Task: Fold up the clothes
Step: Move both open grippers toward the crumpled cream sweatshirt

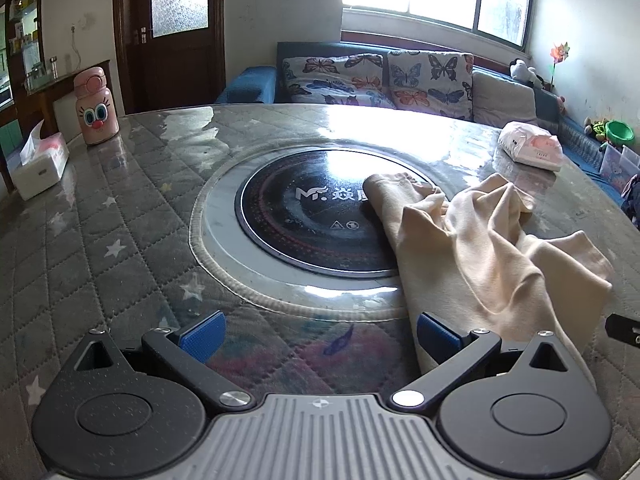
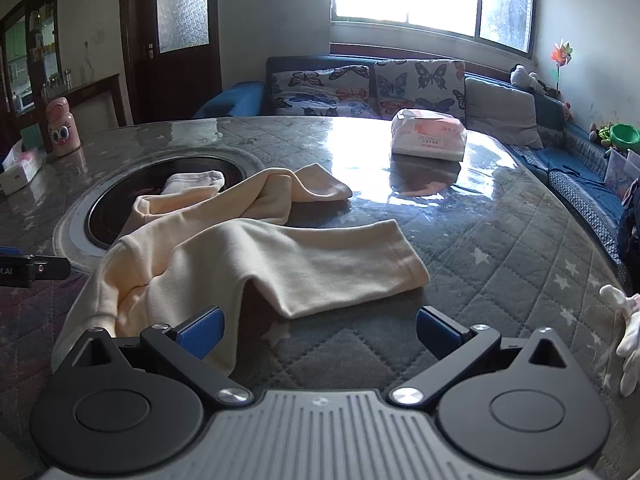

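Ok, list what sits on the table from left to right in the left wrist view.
White tissue box → pink cartoon bottle → round black cooktop → cream garment → pink-and-white tissue pack.

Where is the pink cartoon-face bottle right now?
The pink cartoon-face bottle stands upright at the table's far left edge in both views, beside the white tissue box.

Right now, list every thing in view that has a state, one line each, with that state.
Left gripper: open, holding nothing.
Right gripper: open, holding nothing.
Cream garment: unfolded, crumpled, partly lying over the cooktop.
Built-in cooktop: partly covered; on or off cannot be told.
Pink bottle: upright, lid shut.
Tissue box: a tissue sticks out of the top.
Tissue pack: lying flat.
Door: shut.
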{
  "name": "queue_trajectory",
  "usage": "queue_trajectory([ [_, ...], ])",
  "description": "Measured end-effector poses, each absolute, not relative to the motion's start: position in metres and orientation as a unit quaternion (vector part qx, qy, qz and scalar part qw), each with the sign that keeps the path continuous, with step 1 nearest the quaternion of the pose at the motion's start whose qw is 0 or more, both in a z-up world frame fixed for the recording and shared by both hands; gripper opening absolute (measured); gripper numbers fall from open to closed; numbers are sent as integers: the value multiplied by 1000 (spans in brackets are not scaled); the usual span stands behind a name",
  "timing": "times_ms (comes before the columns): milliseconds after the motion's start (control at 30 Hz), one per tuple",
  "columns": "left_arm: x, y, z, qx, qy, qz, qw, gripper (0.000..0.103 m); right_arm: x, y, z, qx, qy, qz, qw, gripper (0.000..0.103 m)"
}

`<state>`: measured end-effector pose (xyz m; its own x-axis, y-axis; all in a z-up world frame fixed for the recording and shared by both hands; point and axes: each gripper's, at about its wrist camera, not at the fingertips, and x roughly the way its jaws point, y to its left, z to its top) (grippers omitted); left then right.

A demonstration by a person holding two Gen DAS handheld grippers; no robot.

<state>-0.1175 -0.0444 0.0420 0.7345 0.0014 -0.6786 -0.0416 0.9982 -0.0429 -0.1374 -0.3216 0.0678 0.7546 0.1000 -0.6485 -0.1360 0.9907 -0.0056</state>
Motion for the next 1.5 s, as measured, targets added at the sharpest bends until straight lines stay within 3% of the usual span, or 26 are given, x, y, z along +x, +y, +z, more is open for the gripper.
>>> queue_trajectory([
  [1500,-148,-84,44,13,382,-11,924,103,-166,-301,68,16,347,74,935,103],
])
